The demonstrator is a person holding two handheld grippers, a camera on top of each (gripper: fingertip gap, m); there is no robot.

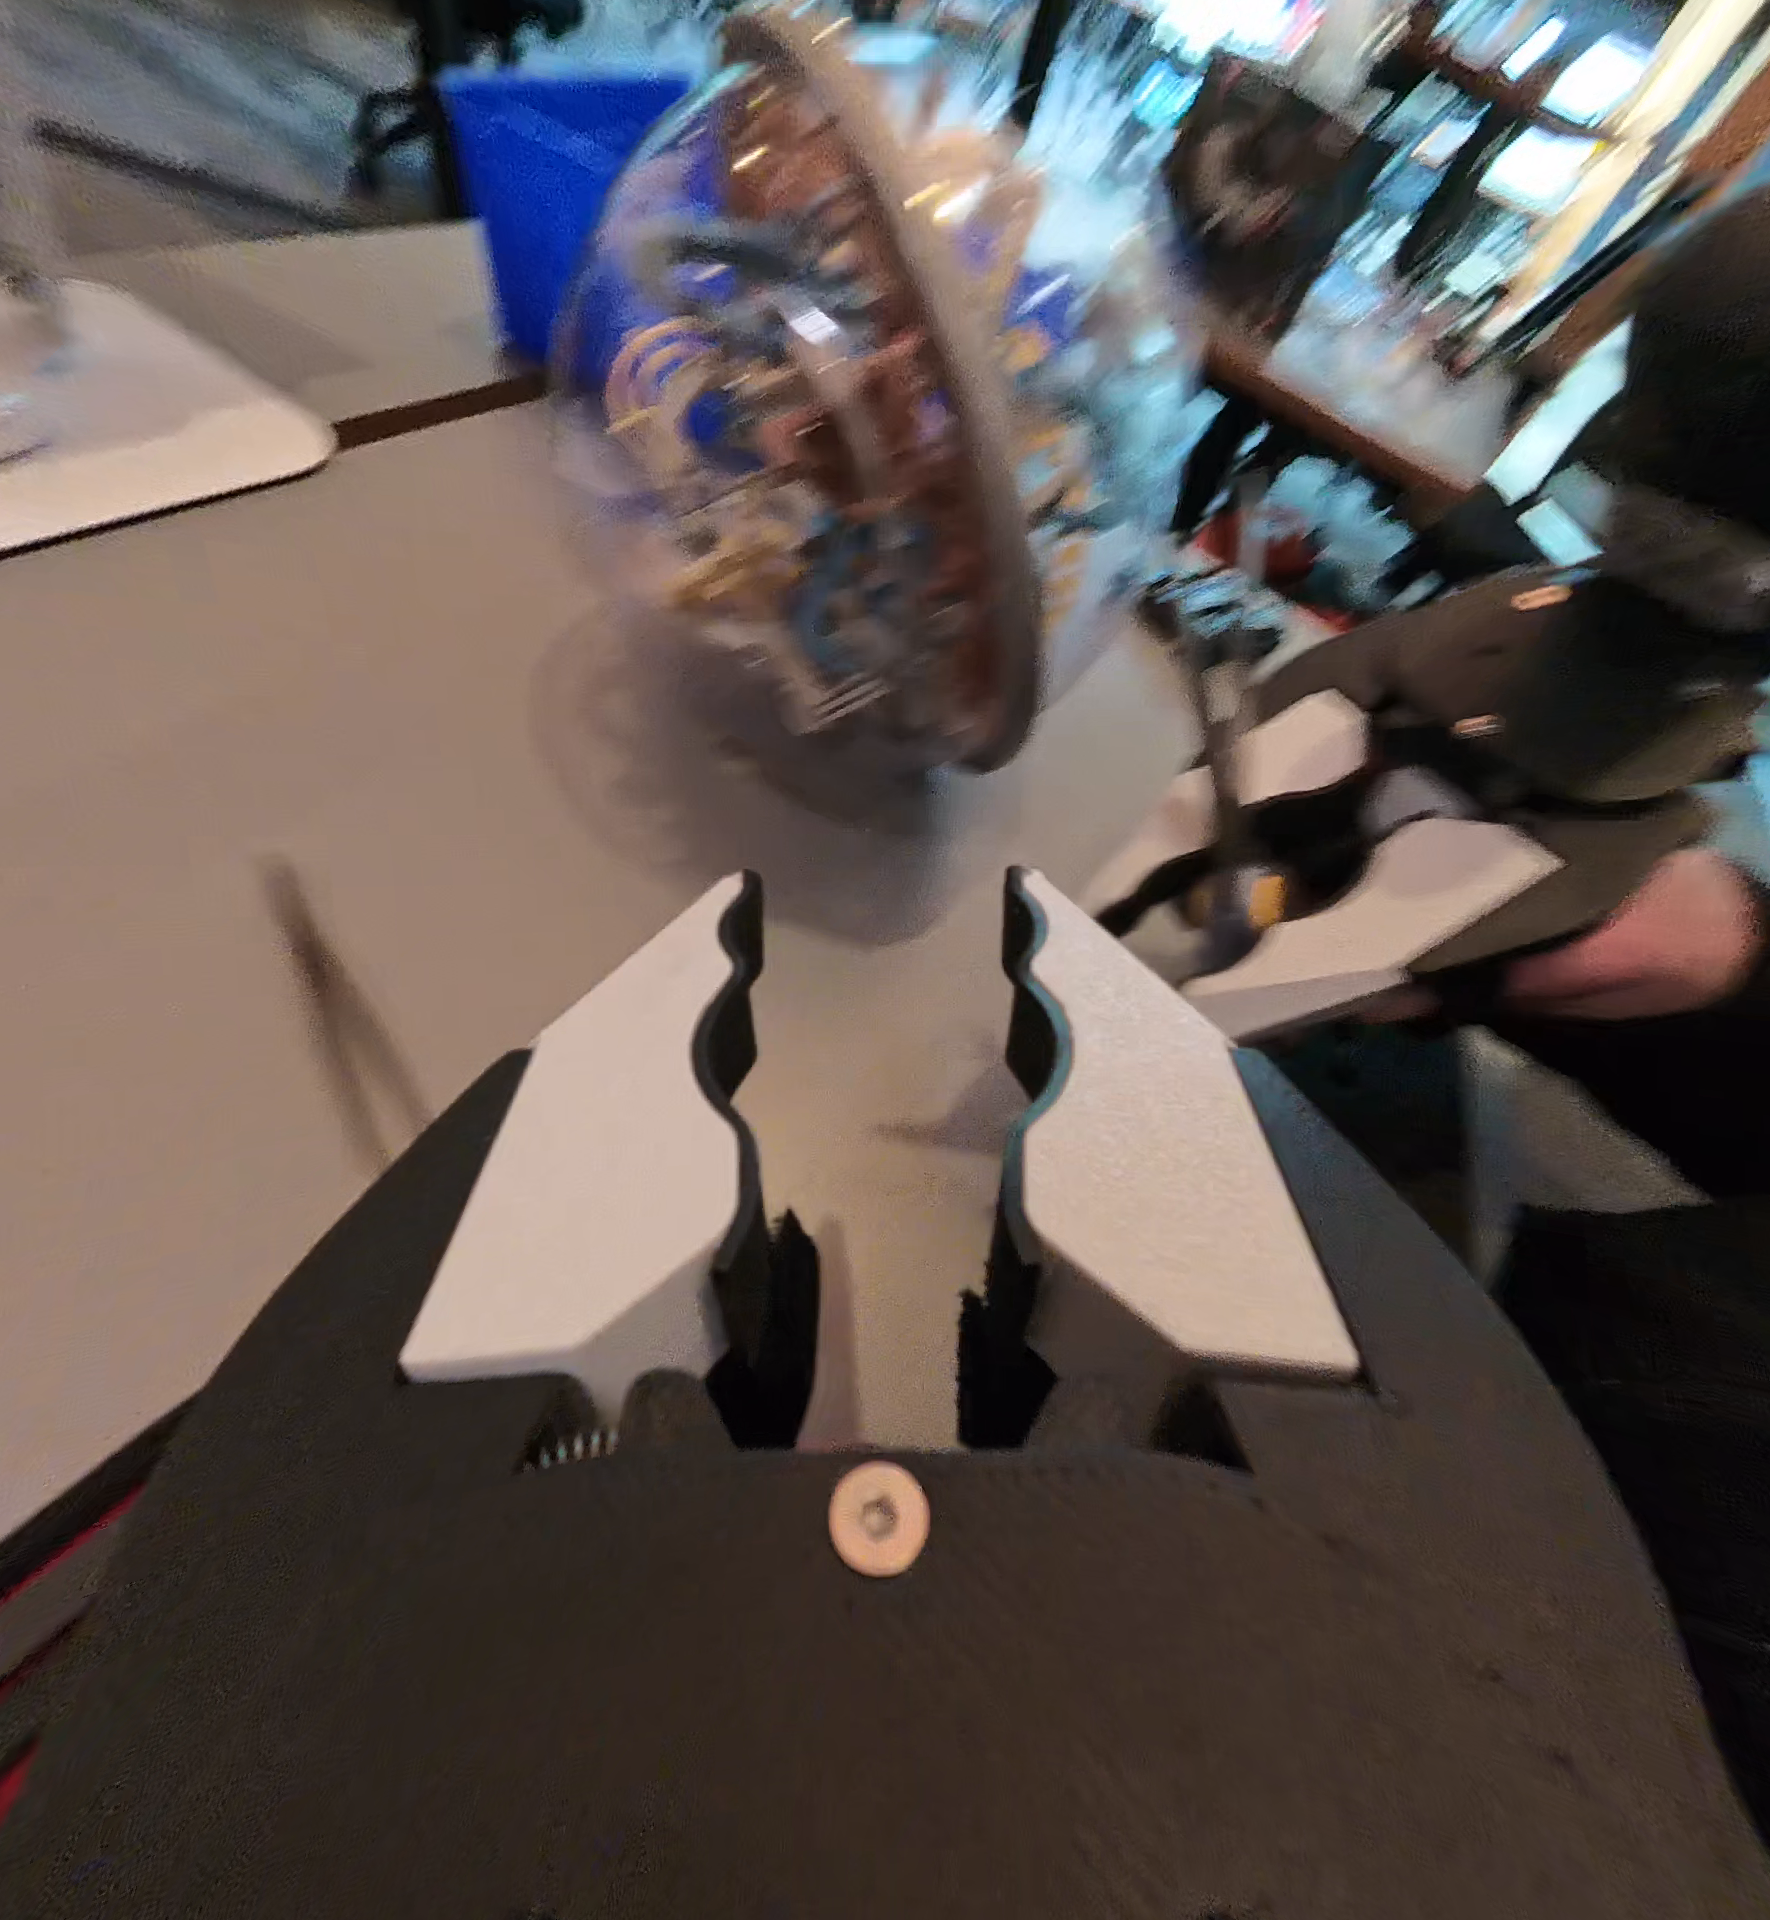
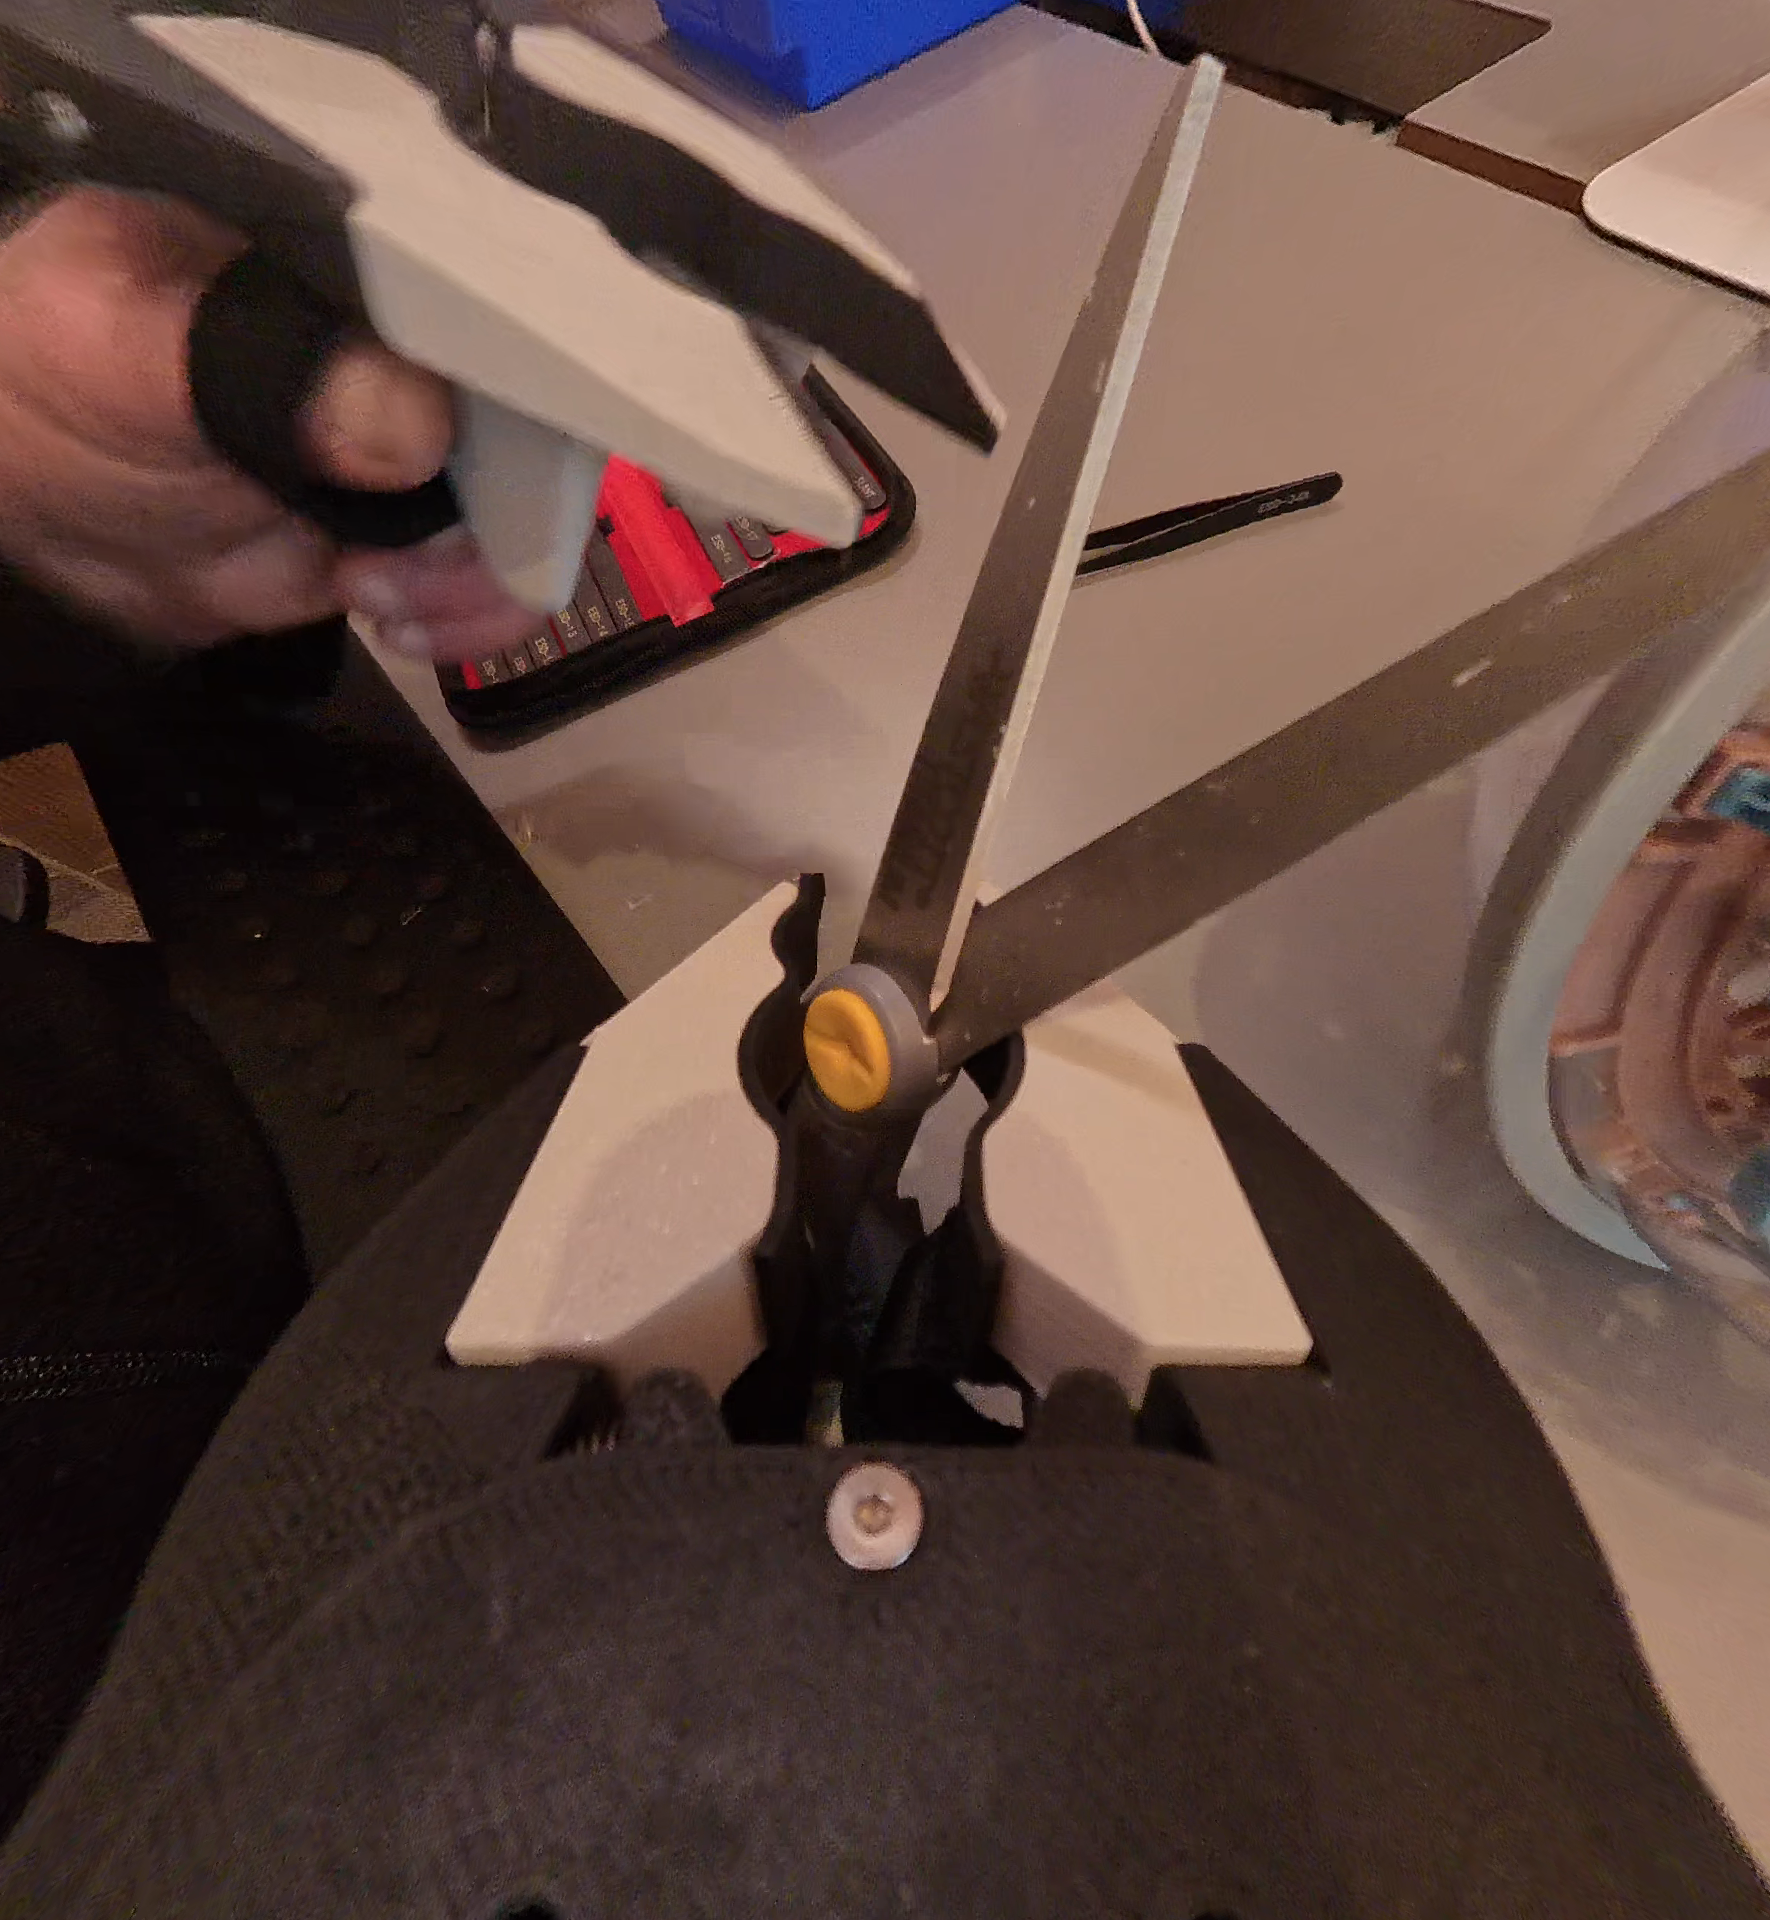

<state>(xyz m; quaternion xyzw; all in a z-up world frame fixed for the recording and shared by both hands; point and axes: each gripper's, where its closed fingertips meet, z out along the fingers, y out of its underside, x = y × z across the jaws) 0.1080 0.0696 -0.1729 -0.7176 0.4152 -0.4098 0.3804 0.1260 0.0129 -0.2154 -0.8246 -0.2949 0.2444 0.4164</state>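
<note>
A clear round container (image 1: 819,416) with blue, brown and gold contents and a grey band around it stands blurred on the grey table (image 1: 185,779). My left gripper (image 1: 883,904) is open and empty, just in front of the container. My right gripper (image 2: 896,935) is shut on the black handles of scissors (image 2: 850,1049) with a yellow pivot. The blades are spread: one points up, the other reaches right to the grey band of the container (image 2: 1691,987). The right gripper also shows in the left wrist view (image 1: 1432,831), to the right of the container. The left gripper shows in the right wrist view (image 2: 600,312), held by a hand.
A red and black tool case (image 2: 704,582) lies open near the table's edge, with black tweezers (image 2: 1213,520) beside it. A white mat (image 1: 133,416) with a clear glass object lies at the far left. A blue bin (image 1: 548,187) stands behind the table. One gripper's finger ends stand about 8 cm off the other's.
</note>
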